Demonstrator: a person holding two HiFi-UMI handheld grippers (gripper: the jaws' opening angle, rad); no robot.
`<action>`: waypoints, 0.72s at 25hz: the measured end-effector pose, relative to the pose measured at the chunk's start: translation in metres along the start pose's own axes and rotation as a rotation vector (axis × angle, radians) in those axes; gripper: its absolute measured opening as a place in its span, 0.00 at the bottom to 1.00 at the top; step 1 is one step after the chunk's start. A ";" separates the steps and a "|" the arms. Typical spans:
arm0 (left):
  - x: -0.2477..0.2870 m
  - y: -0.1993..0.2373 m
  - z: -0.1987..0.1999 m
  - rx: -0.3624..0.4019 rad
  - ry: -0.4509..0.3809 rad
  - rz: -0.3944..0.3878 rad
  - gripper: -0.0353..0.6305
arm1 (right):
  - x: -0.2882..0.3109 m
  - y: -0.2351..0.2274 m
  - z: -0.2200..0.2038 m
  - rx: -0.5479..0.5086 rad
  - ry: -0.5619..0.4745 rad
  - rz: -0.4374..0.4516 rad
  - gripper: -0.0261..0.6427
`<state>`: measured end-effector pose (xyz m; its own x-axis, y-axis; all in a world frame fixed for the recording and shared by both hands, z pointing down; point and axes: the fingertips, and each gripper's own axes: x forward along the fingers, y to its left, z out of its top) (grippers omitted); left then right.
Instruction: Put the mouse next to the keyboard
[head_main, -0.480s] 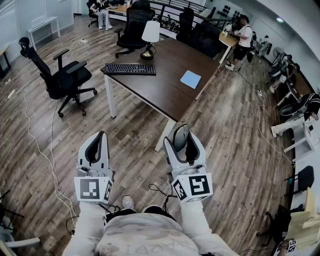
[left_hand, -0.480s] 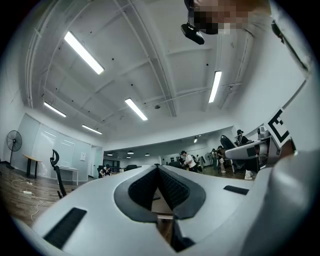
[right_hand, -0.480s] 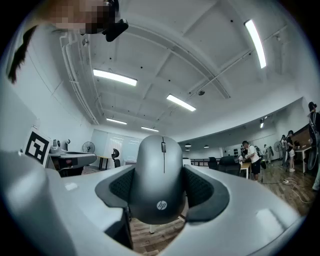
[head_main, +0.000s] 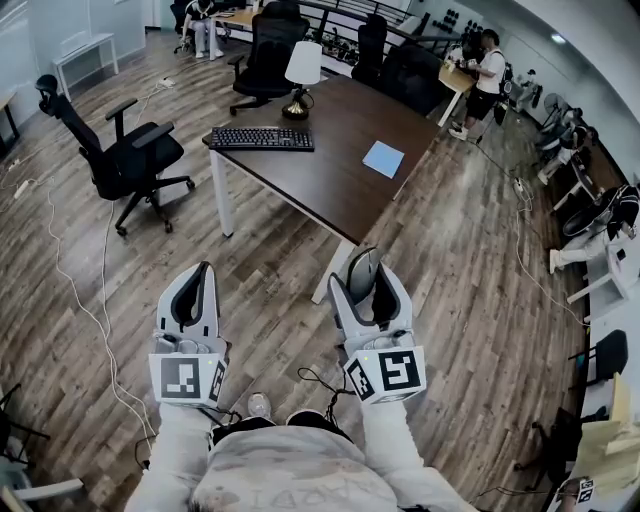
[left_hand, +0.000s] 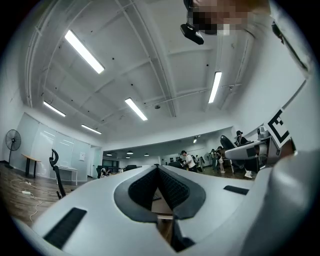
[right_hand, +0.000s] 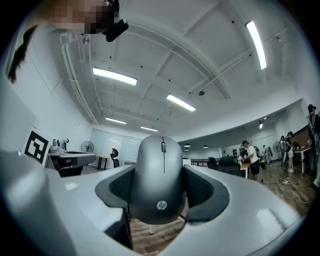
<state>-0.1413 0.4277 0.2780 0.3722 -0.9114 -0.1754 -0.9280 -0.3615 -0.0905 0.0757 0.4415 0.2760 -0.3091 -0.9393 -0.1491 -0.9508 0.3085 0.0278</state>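
Note:
A grey computer mouse (head_main: 361, 276) stands upright between the jaws of my right gripper (head_main: 365, 262), which is shut on it; in the right gripper view the mouse (right_hand: 160, 180) fills the gap between the dark pads. My left gripper (head_main: 199, 276) is beside it on the left, its jaws shut together with nothing between them, as the left gripper view (left_hand: 158, 171) also shows. Both grippers hang over the wooden floor, well short of the dark brown table (head_main: 330, 185). The black keyboard (head_main: 262, 139) lies at the table's far left corner.
A blue pad (head_main: 382, 158) lies on the table's right side and a lamp (head_main: 300, 75) stands behind the keyboard. A black office chair (head_main: 125, 150) stands left of the table. Cables (head_main: 75, 290) trail across the floor. People work at desks in the background.

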 end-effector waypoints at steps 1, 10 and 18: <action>0.001 0.003 -0.001 0.001 -0.002 0.000 0.06 | 0.003 0.001 -0.001 0.003 0.001 -0.002 0.49; 0.017 0.037 -0.009 0.007 -0.016 -0.008 0.06 | 0.032 0.008 -0.012 0.022 0.003 -0.048 0.49; 0.040 0.043 -0.023 -0.005 -0.019 -0.032 0.06 | 0.049 0.003 -0.029 0.019 0.029 -0.061 0.49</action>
<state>-0.1669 0.3714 0.2899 0.4020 -0.8955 -0.1910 -0.9156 -0.3915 -0.0917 0.0569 0.3916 0.2974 -0.2509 -0.9604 -0.1214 -0.9675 0.2527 0.0003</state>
